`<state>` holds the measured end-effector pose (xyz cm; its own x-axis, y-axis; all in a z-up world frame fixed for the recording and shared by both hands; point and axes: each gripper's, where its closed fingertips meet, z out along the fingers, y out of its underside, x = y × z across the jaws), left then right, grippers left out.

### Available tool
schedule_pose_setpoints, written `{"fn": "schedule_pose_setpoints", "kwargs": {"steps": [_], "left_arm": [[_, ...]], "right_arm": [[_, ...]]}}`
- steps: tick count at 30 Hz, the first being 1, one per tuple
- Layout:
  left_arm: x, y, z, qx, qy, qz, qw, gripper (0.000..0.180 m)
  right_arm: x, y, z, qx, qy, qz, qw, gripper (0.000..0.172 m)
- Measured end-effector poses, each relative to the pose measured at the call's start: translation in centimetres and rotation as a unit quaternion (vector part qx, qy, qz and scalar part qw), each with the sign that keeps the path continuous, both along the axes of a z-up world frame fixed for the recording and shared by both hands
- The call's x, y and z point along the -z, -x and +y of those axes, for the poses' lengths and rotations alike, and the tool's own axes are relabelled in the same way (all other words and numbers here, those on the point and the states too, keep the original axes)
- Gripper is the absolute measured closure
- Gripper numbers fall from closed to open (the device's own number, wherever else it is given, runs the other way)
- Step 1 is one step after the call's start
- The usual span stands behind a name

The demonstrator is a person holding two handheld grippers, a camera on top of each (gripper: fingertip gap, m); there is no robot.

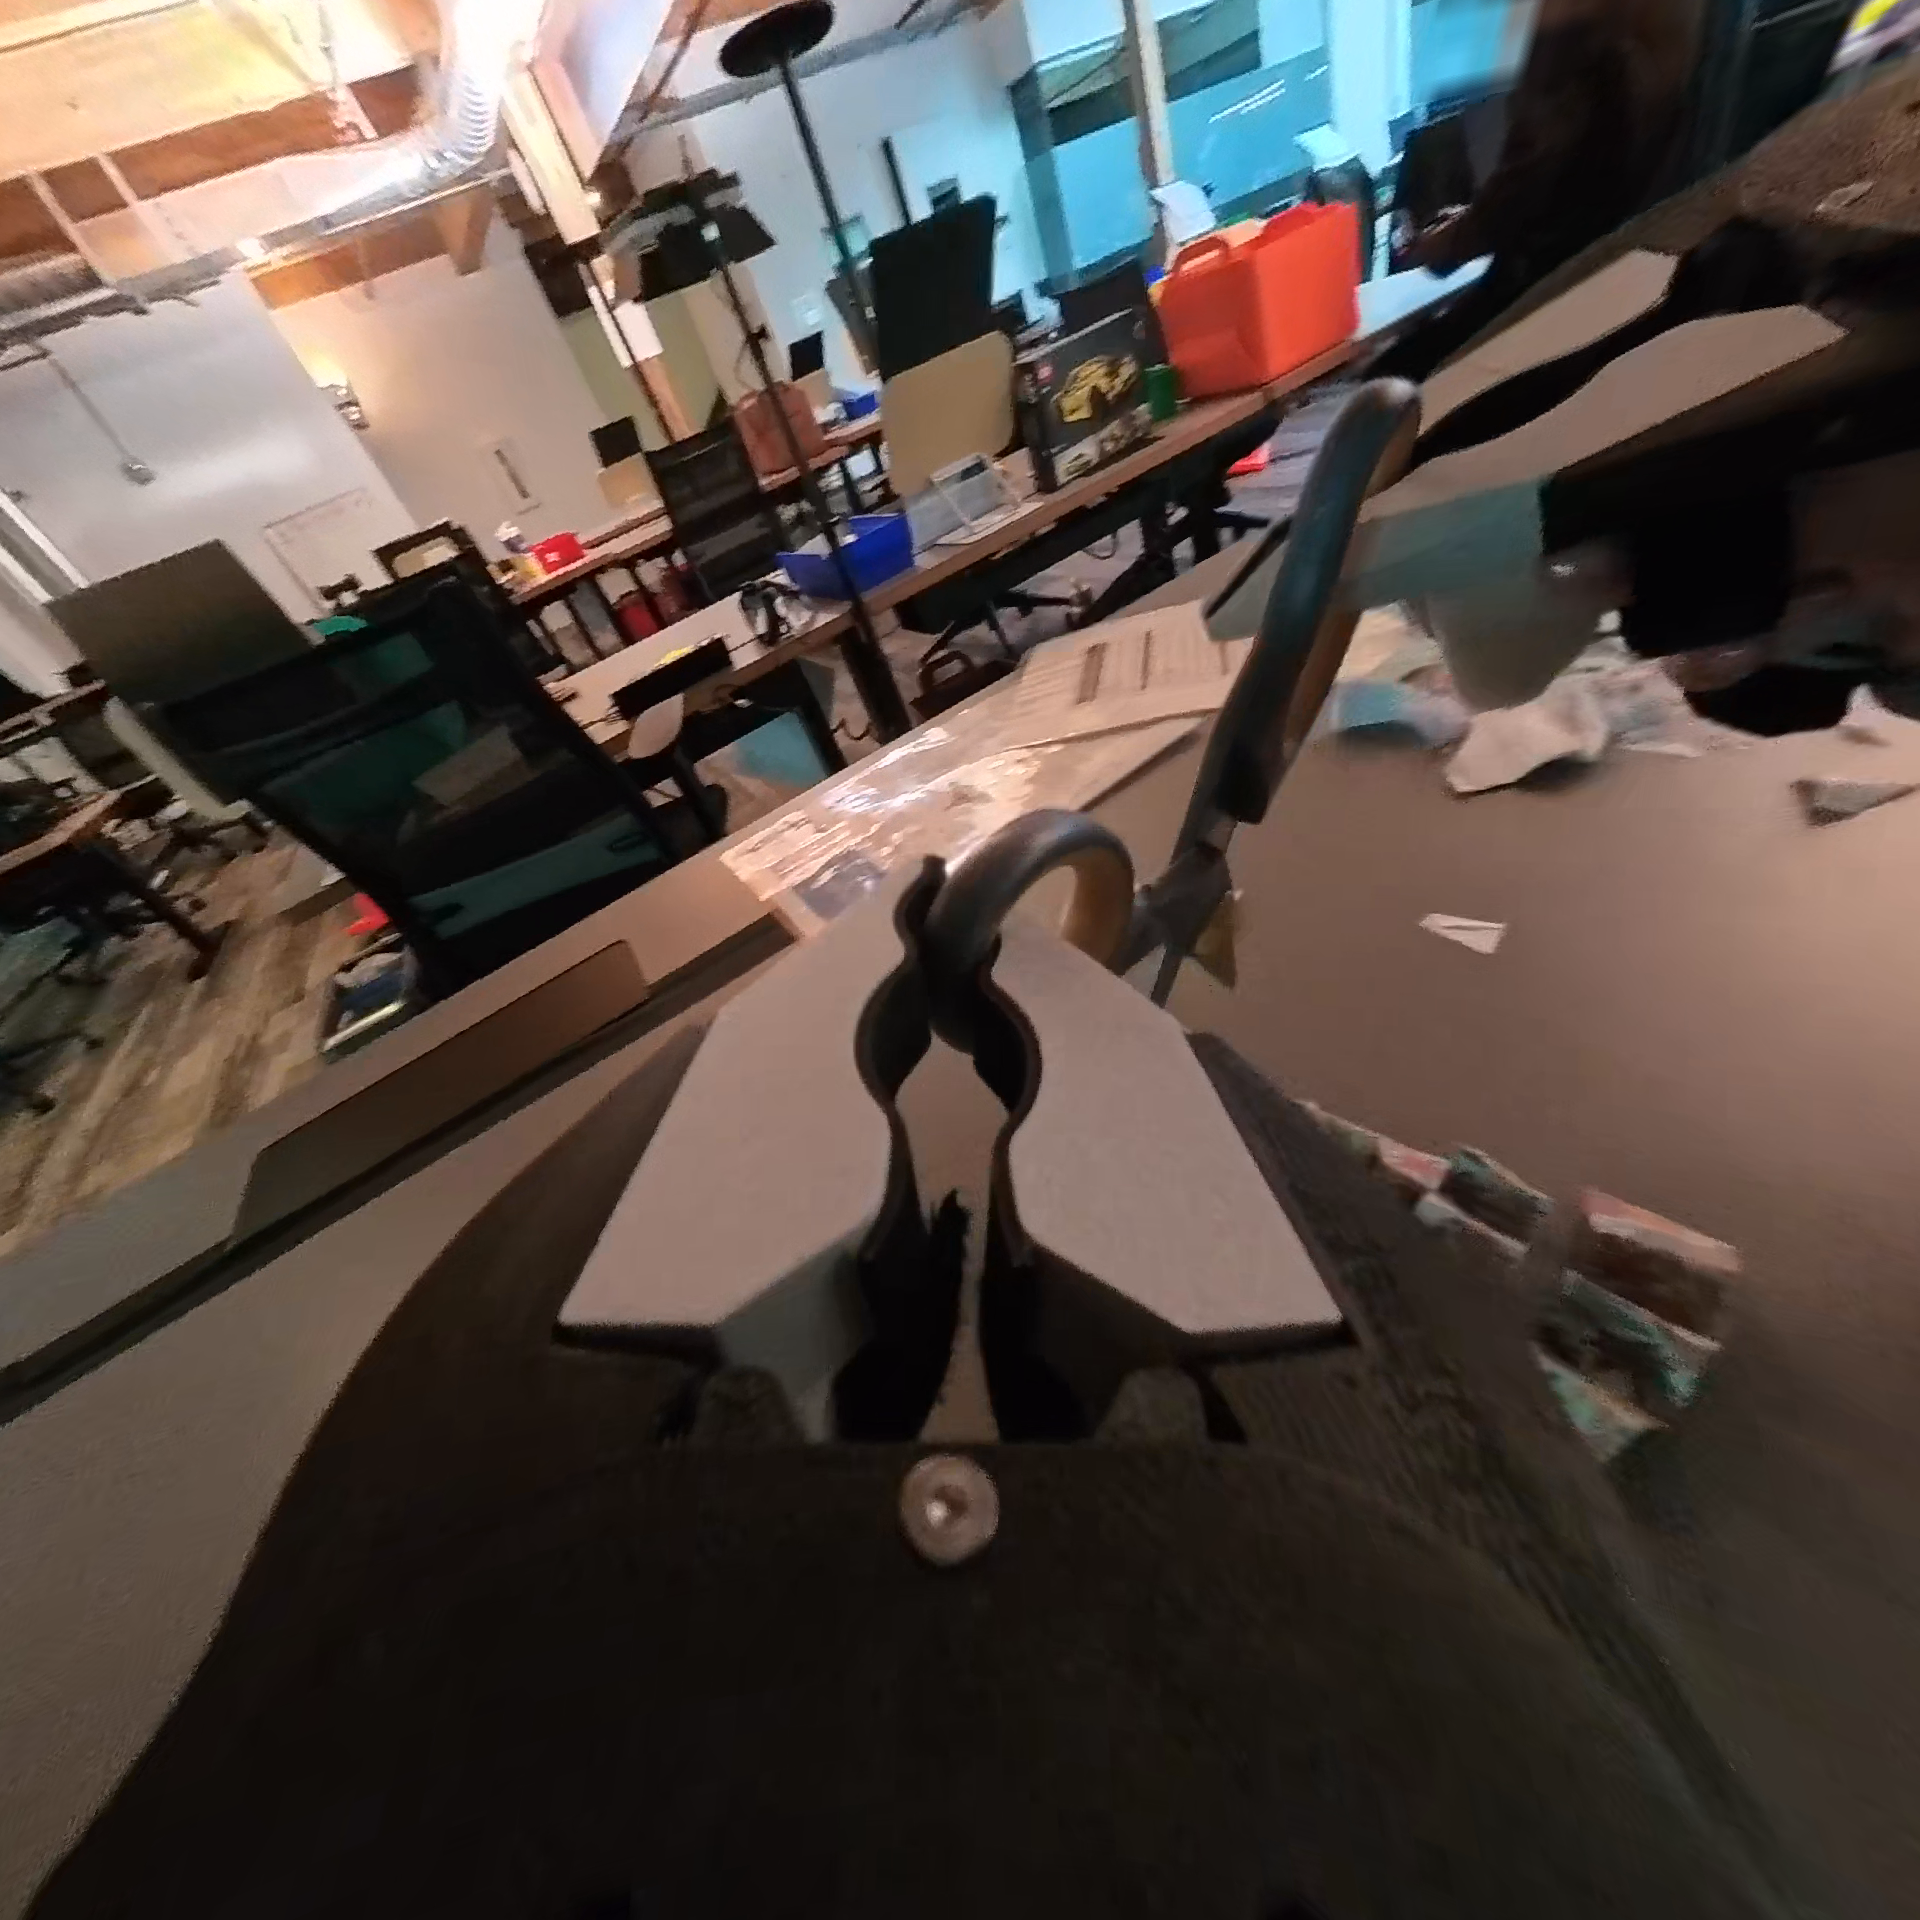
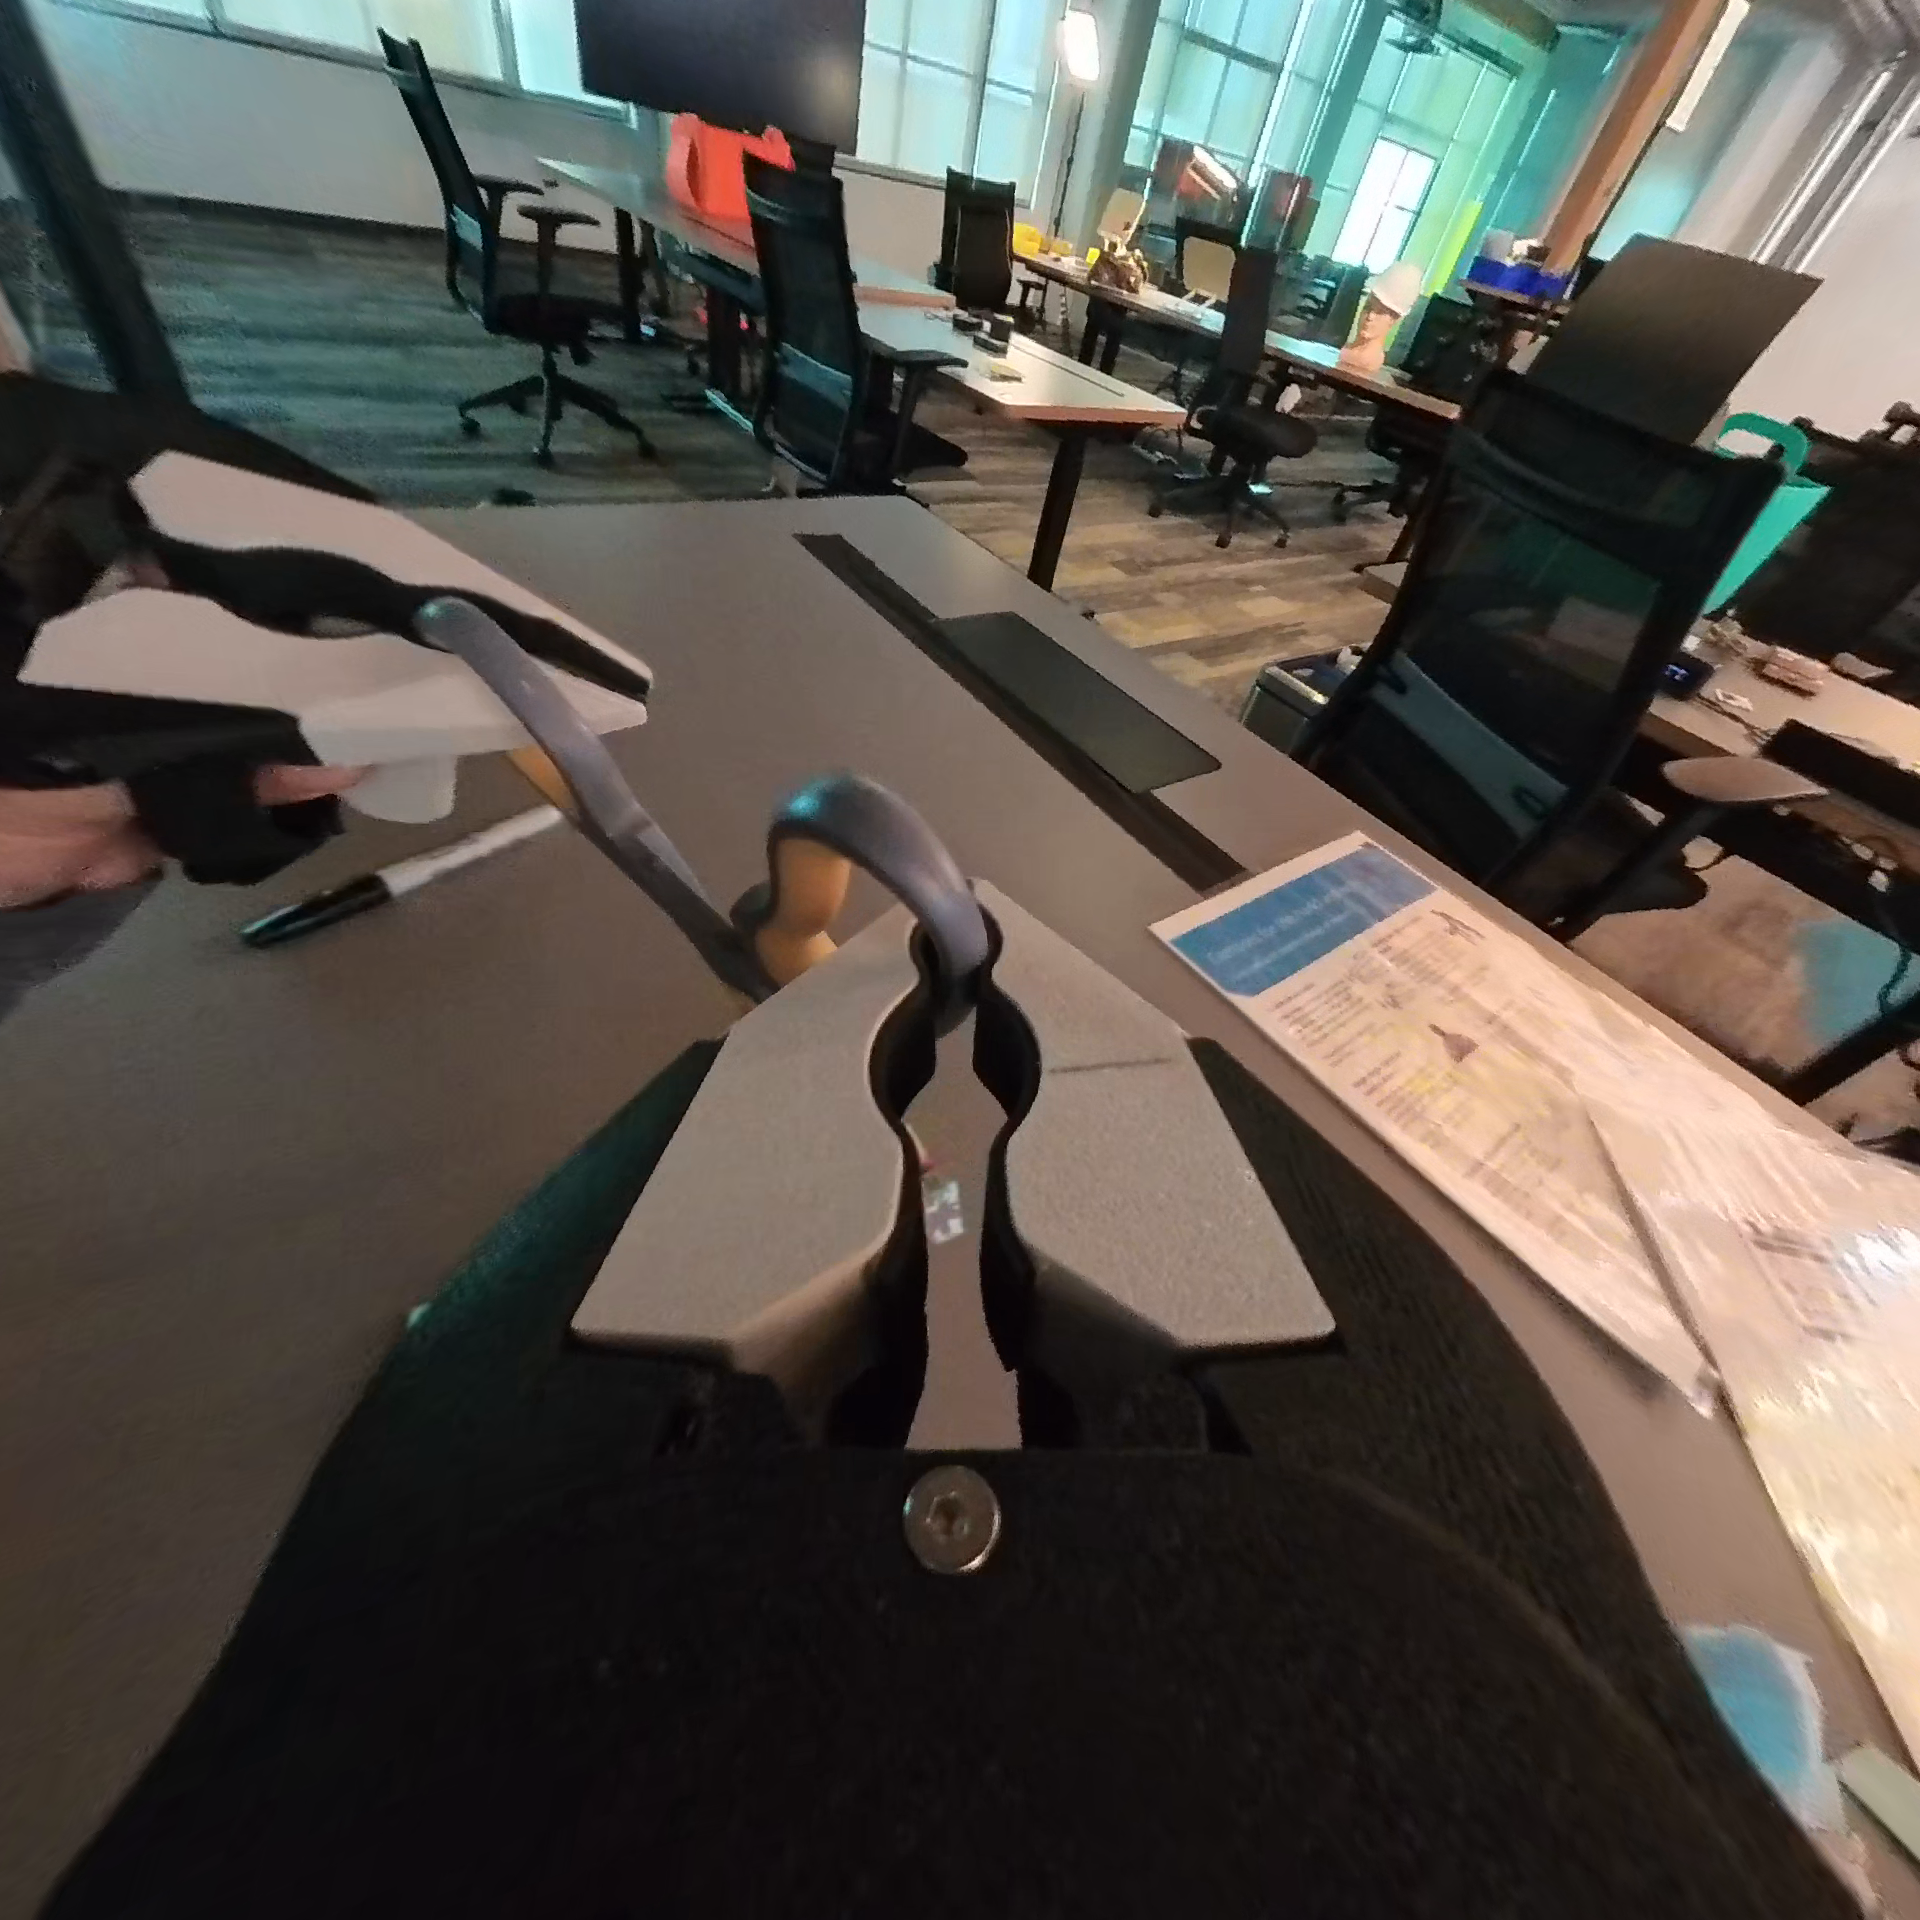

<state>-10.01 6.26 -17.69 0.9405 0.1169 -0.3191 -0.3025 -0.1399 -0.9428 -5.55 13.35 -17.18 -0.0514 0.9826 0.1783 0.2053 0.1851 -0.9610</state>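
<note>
A pair of scissors with grey handles lined in tan is held above the dark table point(image 2: 312, 1091) by both grippers. My left gripper point(image 1: 961, 935) is shut on one handle loop point(image 1: 1039, 847). In the left wrist view the right gripper point(image 1: 1455, 447) is clamped on the other handle point(image 1: 1340, 540) at the upper right. My right gripper point(image 2: 951, 951) is shut on a handle loop point(image 2: 883, 821). In the right wrist view the left gripper point(image 2: 499, 644) grips the other handle point(image 2: 561, 727) at the left. The handles are spread apart. A small paper scrap point(image 1: 1221, 935) sits by the pivot.
A black marker point(image 2: 395, 883) lies on the table at the left. A printed sheet point(image 2: 1403, 1018) and glossy plastic sleeves lie at the right. Paper scraps point(image 1: 1465, 930) and crumpled paper point(image 1: 1527, 738) lie on the table. An office chair point(image 2: 1538, 665) stands past the table edge.
</note>
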Motion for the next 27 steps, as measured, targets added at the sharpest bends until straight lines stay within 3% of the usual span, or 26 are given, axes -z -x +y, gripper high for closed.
{"fn": "schedule_pose_setpoints", "kwargs": {"steps": [8,27], "left_arm": [[2.5,2.3,0.5,-0.029,0.025,-0.033,0.999,0.180],[0.3,-0.9,2.5,0.016,-0.010,-0.034,0.999,0.180]], "right_arm": [[2.5,2.3,1.1,0.011,0.024,-0.024,0.999,0.172],[-0.3,2.2,-2.4,-0.024,0.014,0.013,1.000,0.172]]}}
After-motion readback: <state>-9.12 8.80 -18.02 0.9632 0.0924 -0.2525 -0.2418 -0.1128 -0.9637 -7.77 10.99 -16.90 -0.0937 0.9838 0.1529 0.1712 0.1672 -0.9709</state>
